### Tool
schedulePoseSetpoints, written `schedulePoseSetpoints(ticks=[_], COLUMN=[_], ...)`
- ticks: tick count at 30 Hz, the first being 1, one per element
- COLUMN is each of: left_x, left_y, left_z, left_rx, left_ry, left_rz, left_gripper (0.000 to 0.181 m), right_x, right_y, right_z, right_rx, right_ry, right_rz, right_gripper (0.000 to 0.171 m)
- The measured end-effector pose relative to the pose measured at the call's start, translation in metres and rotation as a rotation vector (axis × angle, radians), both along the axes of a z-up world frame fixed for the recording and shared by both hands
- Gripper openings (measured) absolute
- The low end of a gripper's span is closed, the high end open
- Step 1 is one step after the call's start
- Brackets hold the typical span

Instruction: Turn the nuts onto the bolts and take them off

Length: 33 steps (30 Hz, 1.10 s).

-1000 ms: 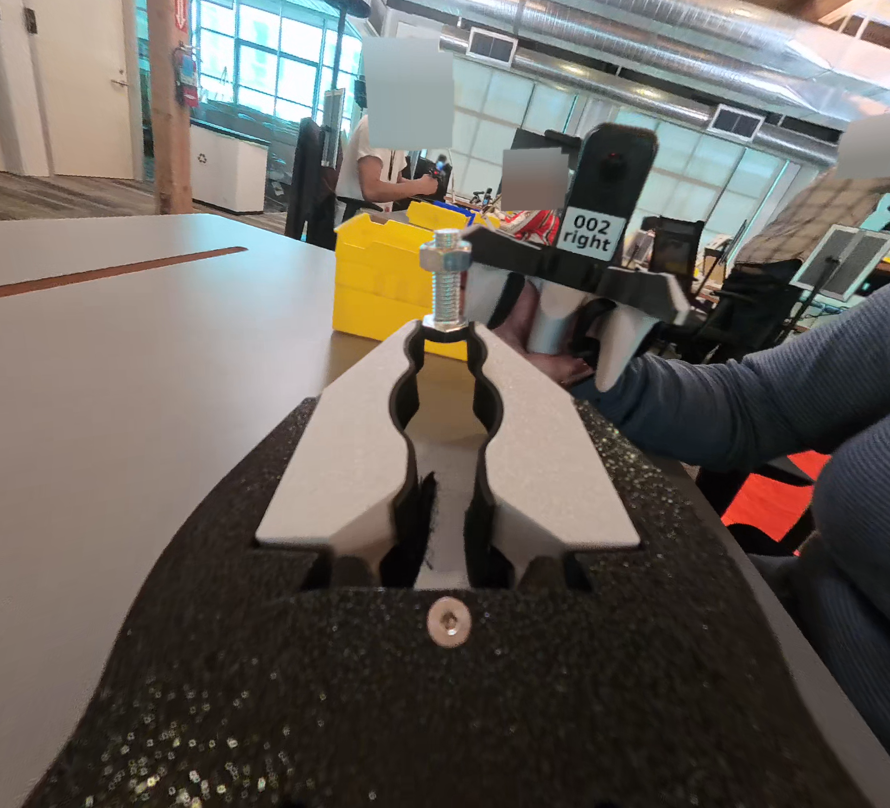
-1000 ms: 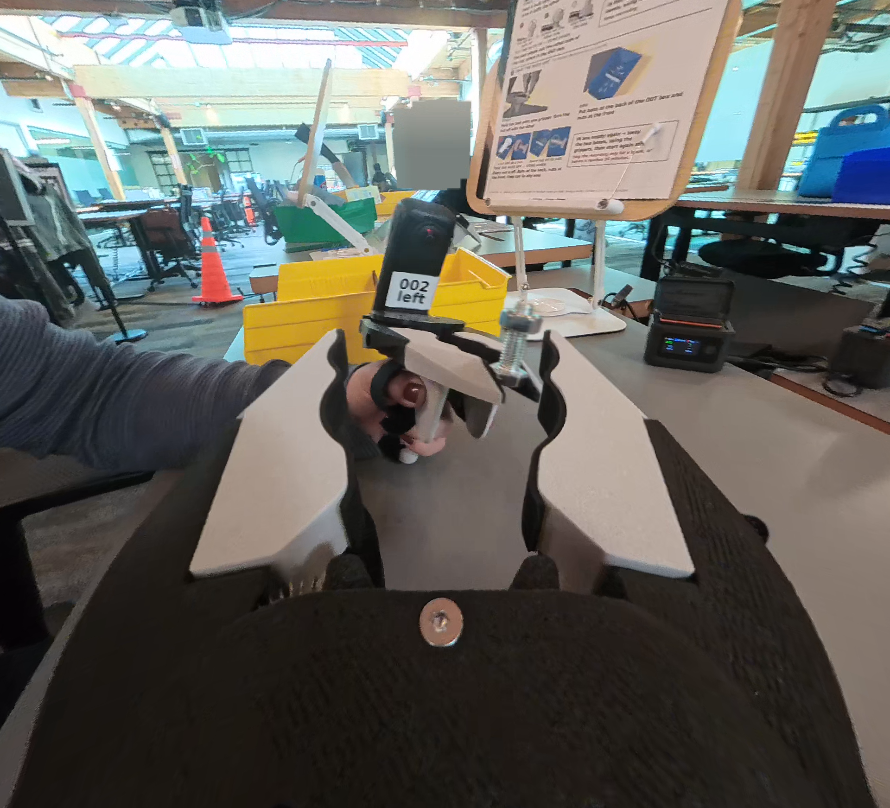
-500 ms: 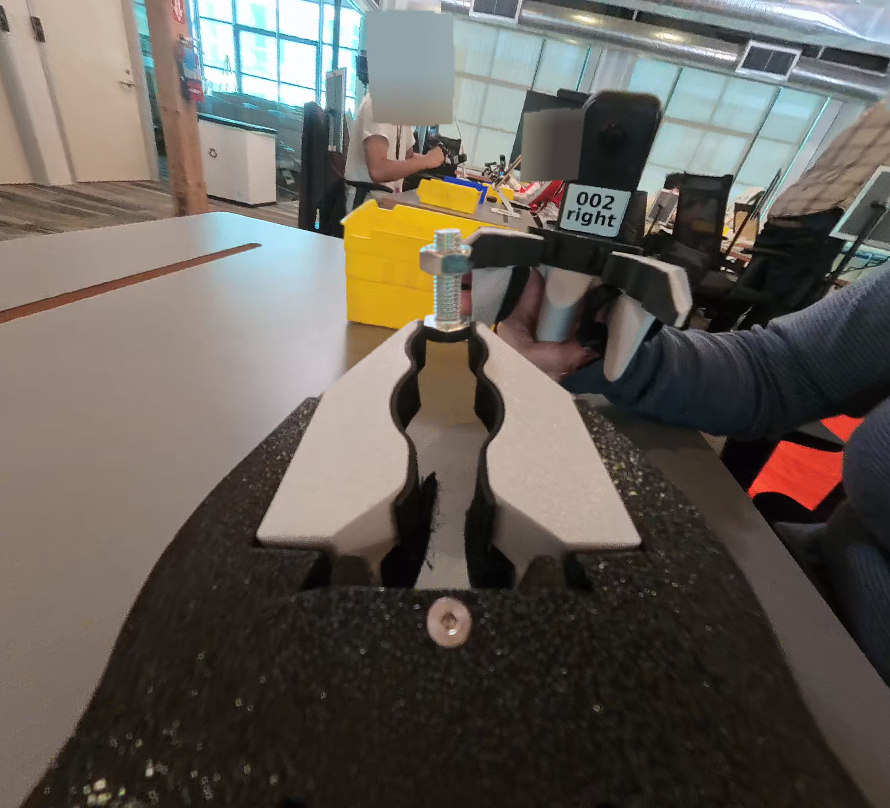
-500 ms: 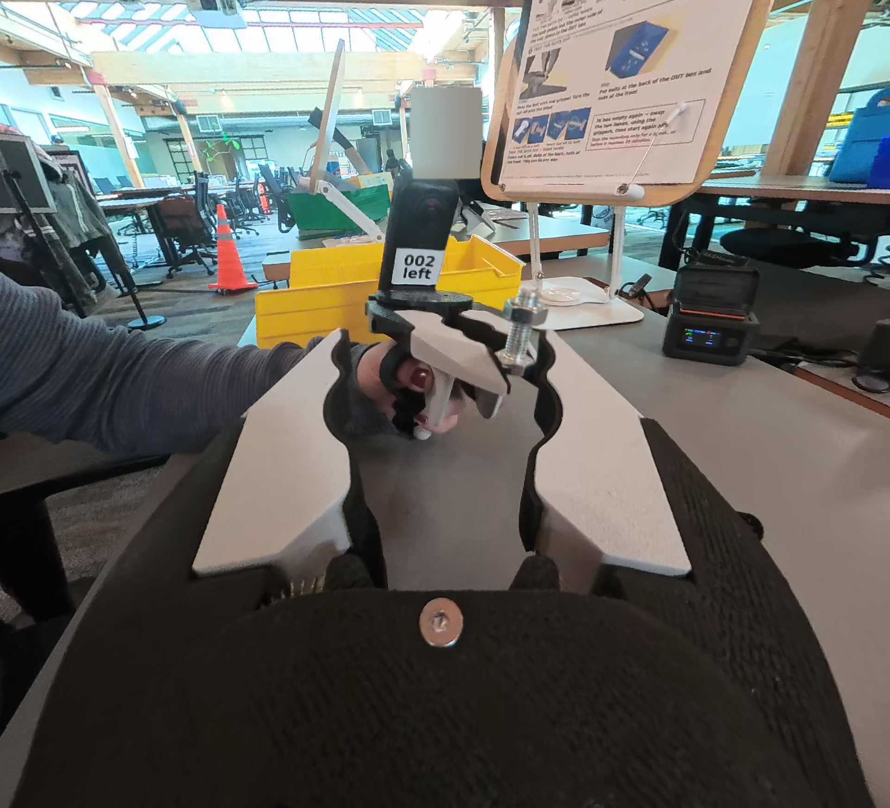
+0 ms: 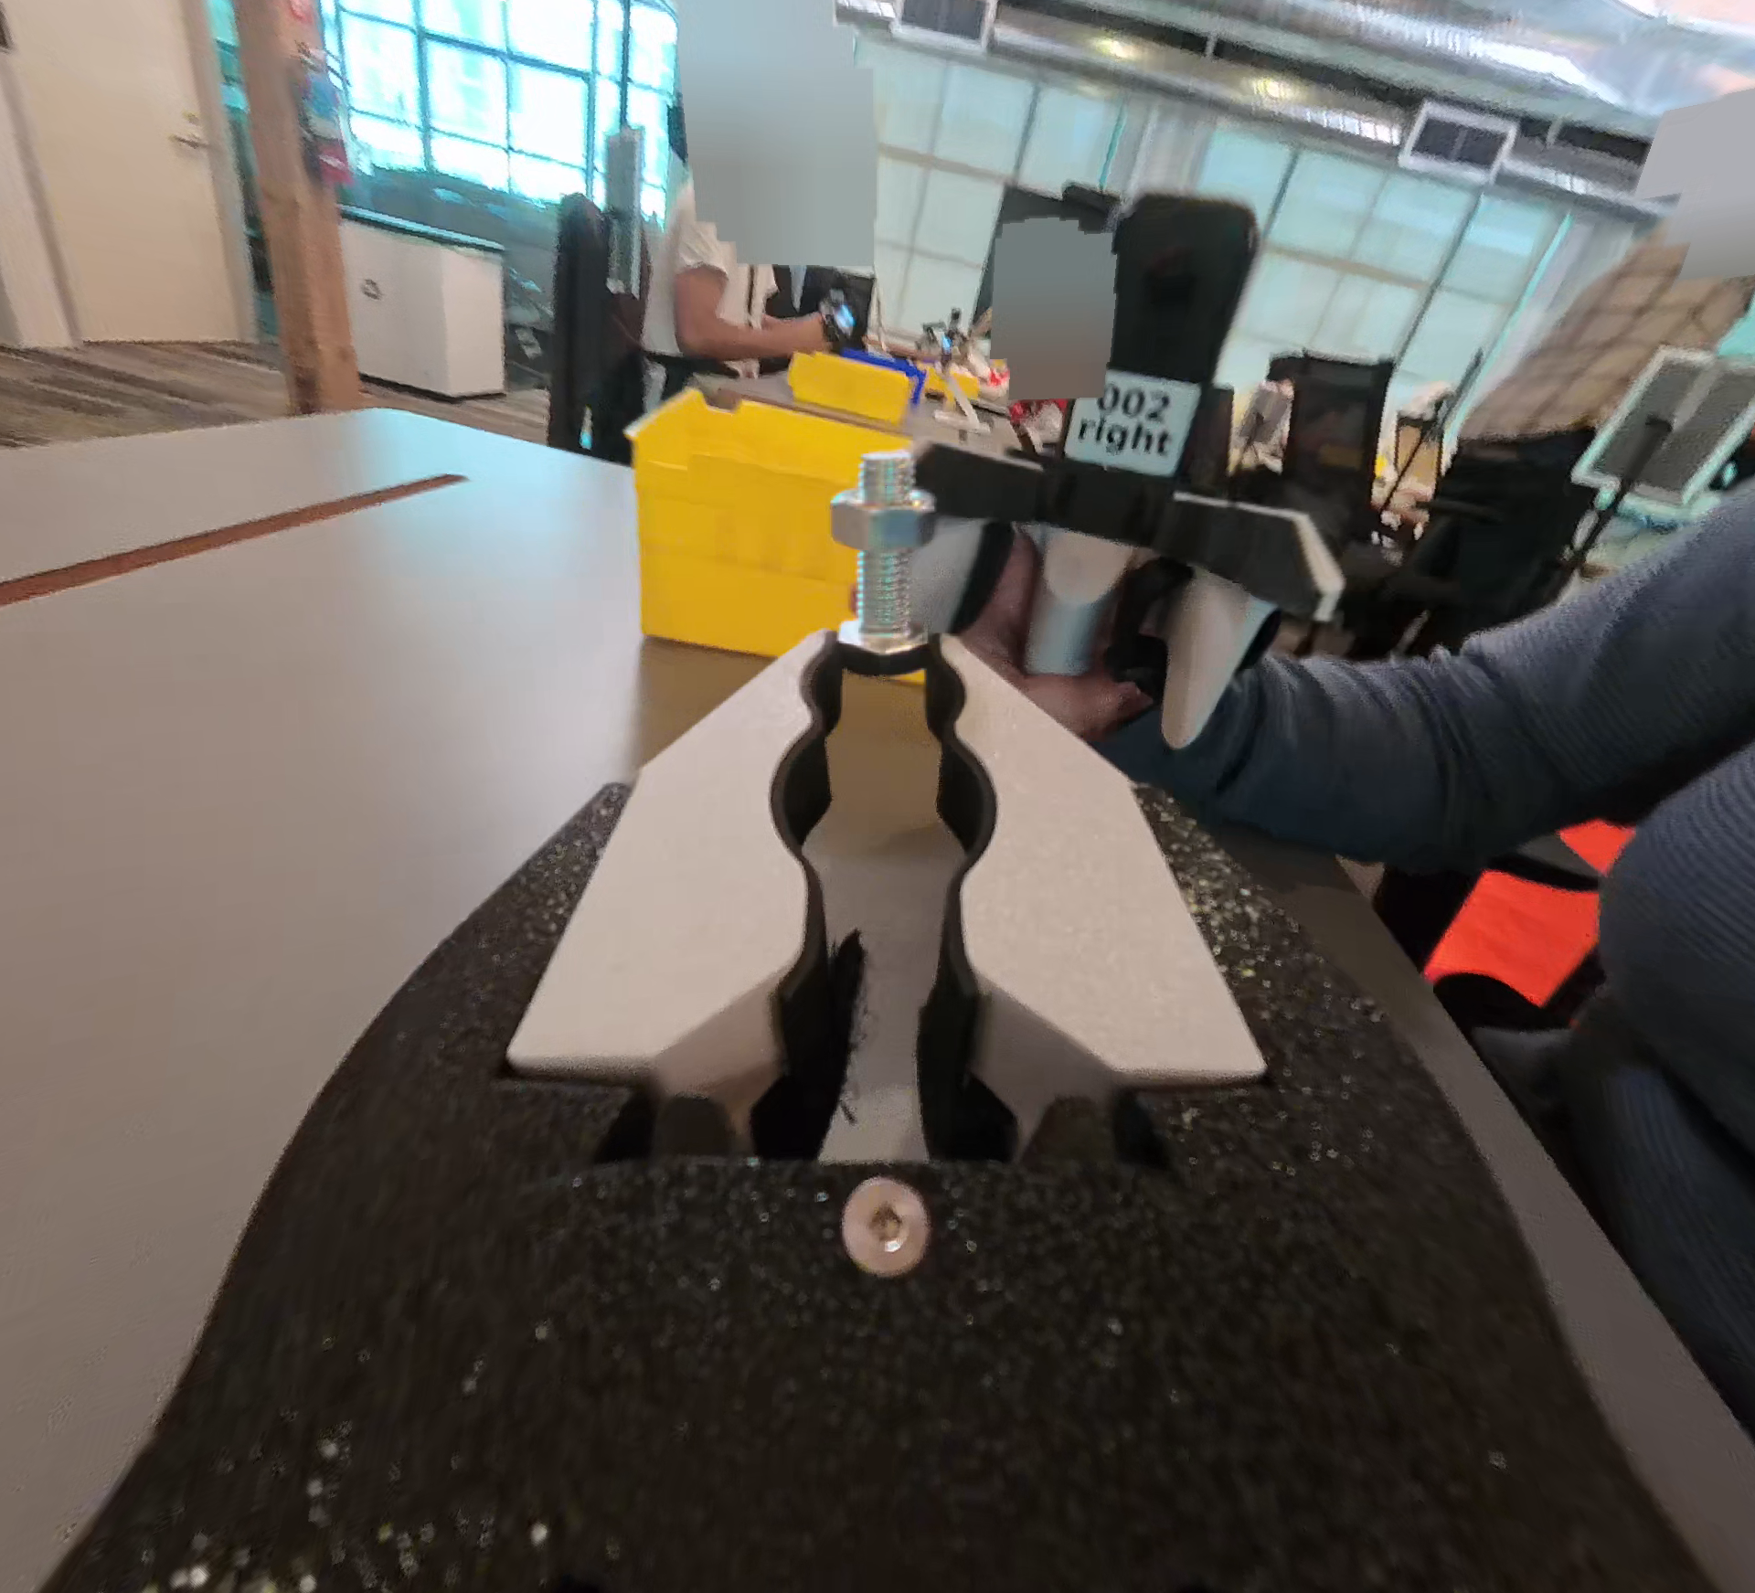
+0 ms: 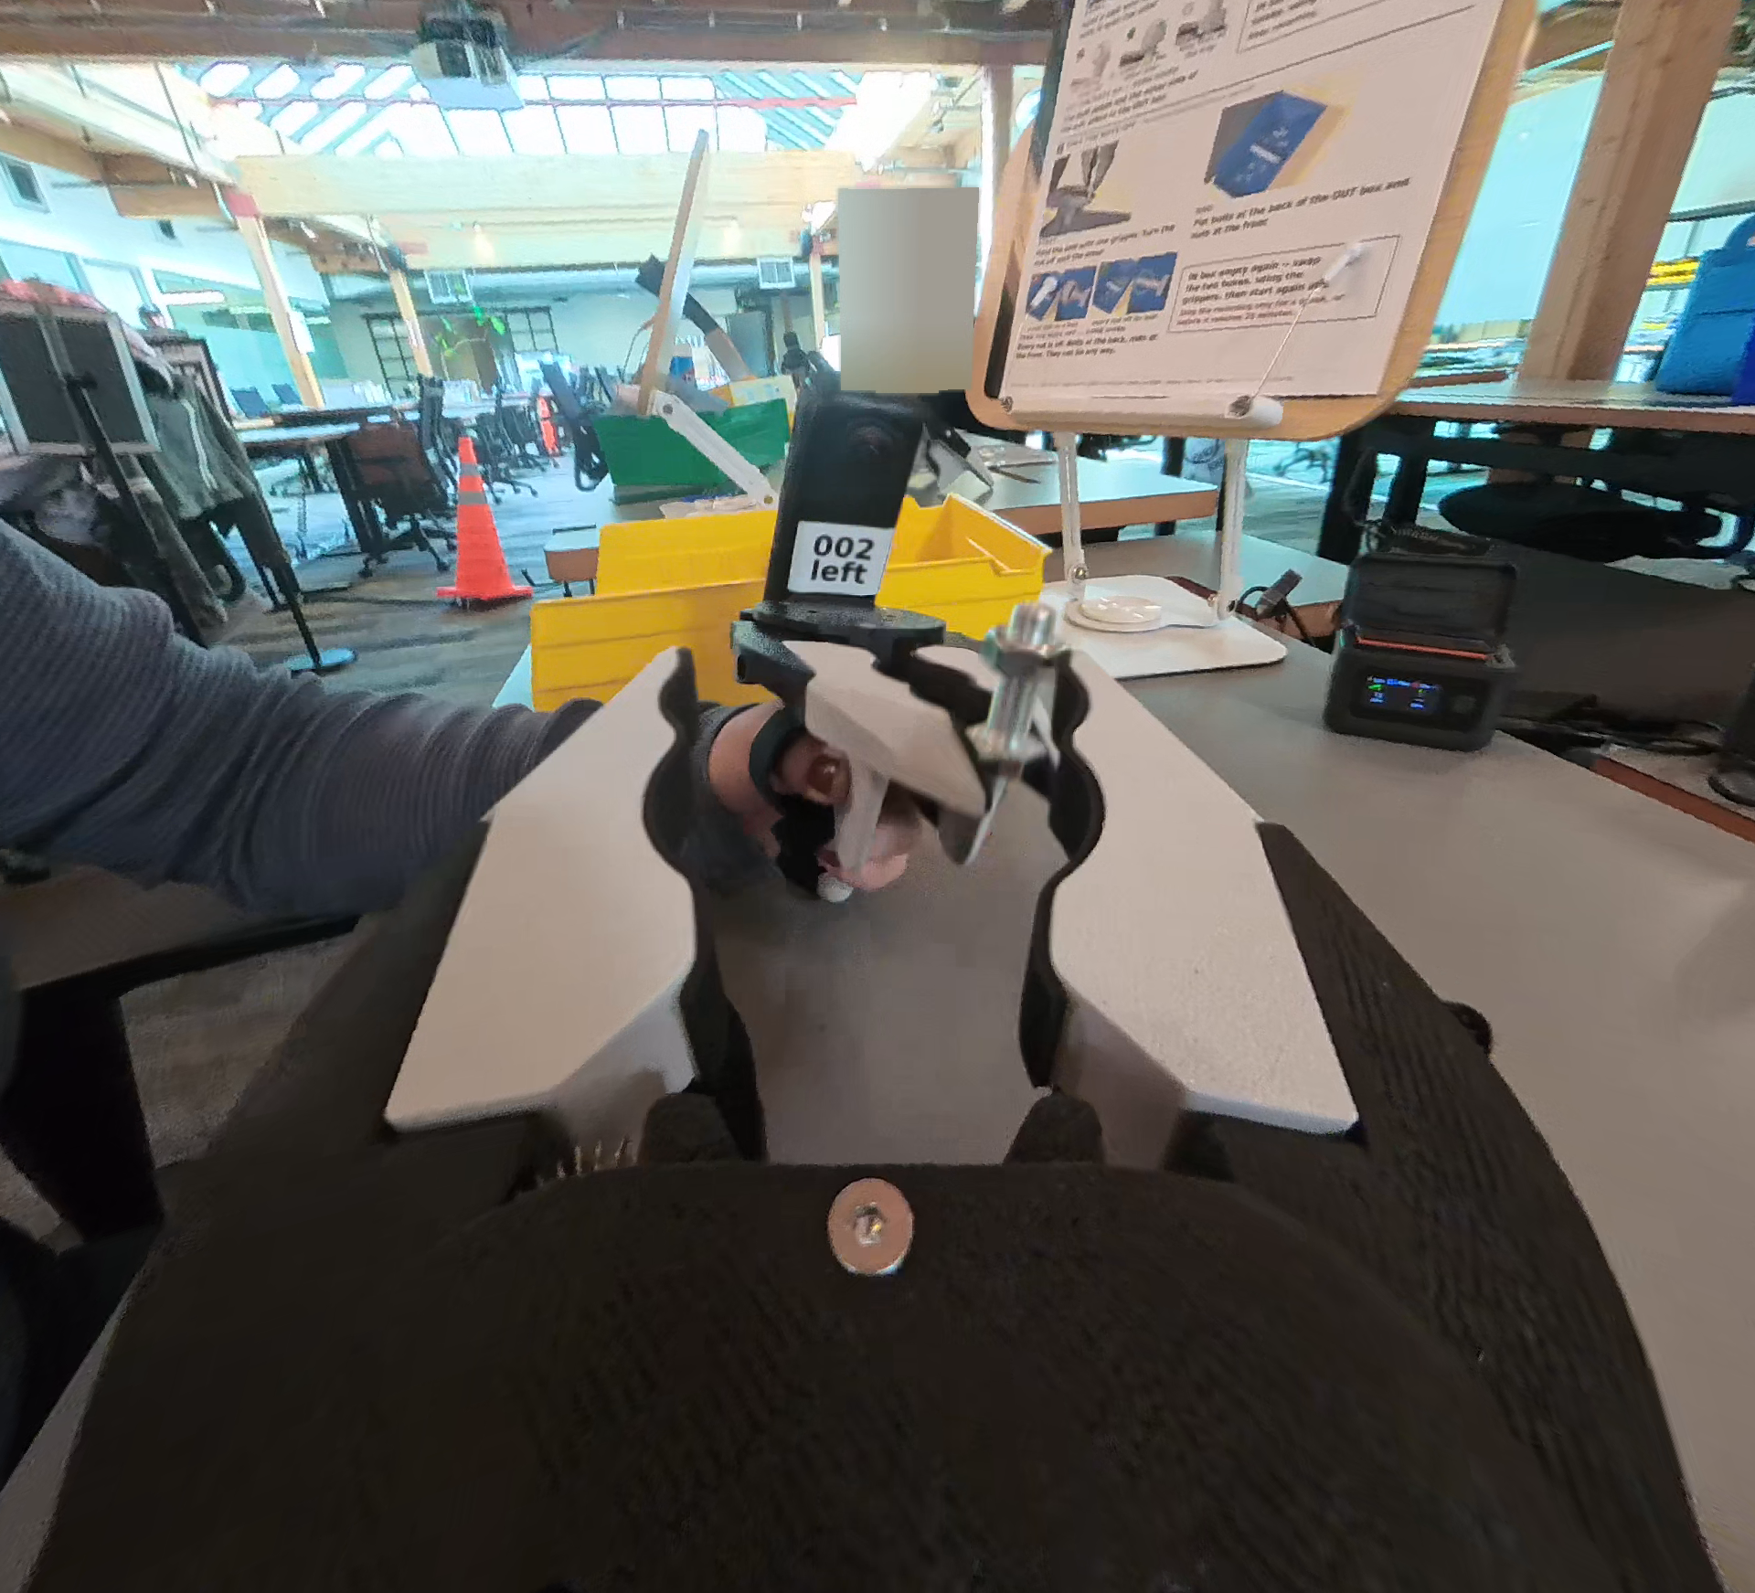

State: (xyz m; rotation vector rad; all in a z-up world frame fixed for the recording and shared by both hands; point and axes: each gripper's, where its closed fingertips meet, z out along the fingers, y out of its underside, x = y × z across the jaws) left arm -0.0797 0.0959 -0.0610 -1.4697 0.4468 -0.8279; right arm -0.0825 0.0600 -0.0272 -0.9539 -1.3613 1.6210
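Steel bolt (image 5: 883, 588) clamped in left tool (image 5: 885, 662).

— Where does the bolt (image 5: 883, 588) stand?

— Upright at the tips of the left gripper (image 5: 885, 662), its head pinched between them, above the table (image 5: 313, 693). The nut (image 5: 883, 514) sits high on its thread.

— And the right gripper (image 5: 1125, 517)?

— It comes in from the right, one fingertip touching the nut, jaws spread wide.

— Behind them?

— A bin (image 5: 750, 541) sits on the table just beyond the bolt. In the right wrist view, a stand (image 6: 1168, 636) with an instruction board (image 6: 1244, 152) rises right of the bin, a small device (image 6: 1420, 660) farther right.
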Motion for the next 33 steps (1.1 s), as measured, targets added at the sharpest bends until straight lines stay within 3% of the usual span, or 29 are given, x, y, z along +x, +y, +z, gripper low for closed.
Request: schedulePoseSetpoints(ticks=[3,8,12,15,17,21,25,29,31,33], left_x=[-0.005,0.039,0.034,0.010,-0.005,0.015,0.038,0.009,-0.014,-0.015], left_y=[-0.003,-0.016,-0.012,-0.005,-0.001,-0.010,-0.015,-0.005,0.001,-0.002], left_z=[0.007,-0.009,-0.009,-0.004,-0.003,-0.002,-0.008,-0.007,-0.005,-0.002], left_rx=[0.014,-0.011,-0.016,-0.010,-0.020,-0.008,-0.018,-0.014,-0.027,-0.009], left_ry=[-0.039,0.063,0.038,0.020,-0.008,0.016,0.064,0.059,0.026,0.034], left_rz=[-0.010,-0.187,-0.158,-0.063,-0.016,-0.110,-0.174,-0.058,0.026,0.020], left_gripper=[0.015,0.016,0.015,0.015,0.015,0.015,0.016,0.015,0.015,0.015], right_x=[0.000,-0.004,-0.003,-0.002,0.000,-0.003,-0.004,-0.006,-0.003,-0.003], right_y=[0.007,-0.002,-0.012,-0.001,0.006,0.009,-0.009,-0.002,0.006,0.012], right_z=[0.002,-0.004,-0.008,-0.005,-0.002,-0.004,-0.009,-0.013,-0.010,-0.008], right_rx=[-0.011,0.019,0.028,0.015,-0.002,0.012,0.003,0.006,-0.013,-0.026], right_ry=[0.018,0.012,-0.009,0.004,0.013,0.014,-0.008,-0.031,-0.014,-0.008], right_rz=[-0.032,-0.020,0.033,-0.008,-0.016,-0.054,0.030,0.007,-0.001,-0.031], right_gripper=[0.072,0.073,0.067,0.069,0.062,0.062,0.062,0.068,0.056,0.058])
